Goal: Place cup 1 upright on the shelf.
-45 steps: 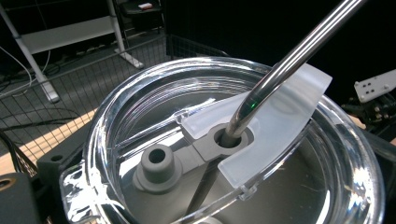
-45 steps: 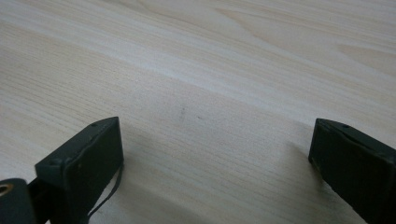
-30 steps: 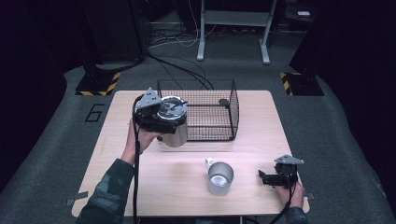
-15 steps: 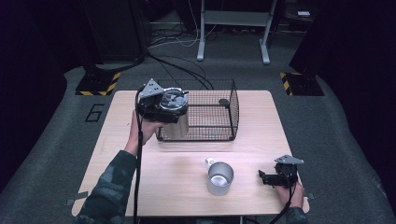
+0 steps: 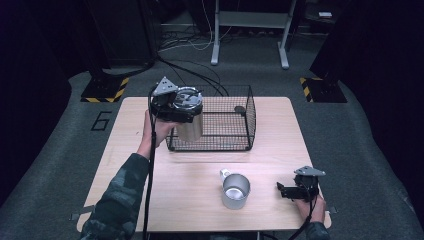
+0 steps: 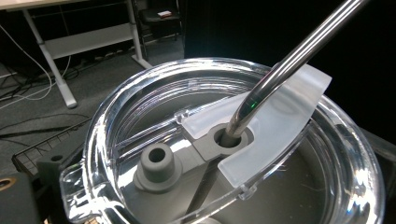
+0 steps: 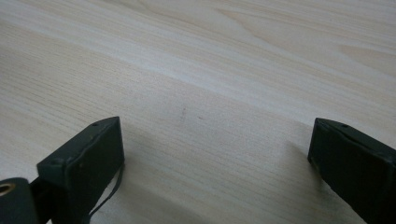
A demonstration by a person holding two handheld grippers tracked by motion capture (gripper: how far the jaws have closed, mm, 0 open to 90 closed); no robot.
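Fingers of left gripper (image 5: 176, 106) clamped around steel tumbler (image 5: 190, 125), over wire basket (image 5: 248, 125) corner

Both grippers are black and boxy, each topped with a grey three-cornered plate. The left gripper (image 5: 187, 111) trails a thick black cable down along a camouflage sleeve (image 5: 117, 200) in greens and greys. The right gripper (image 5: 281, 189) has blunt, squared black jaws, and a thinner black cable runs from it.
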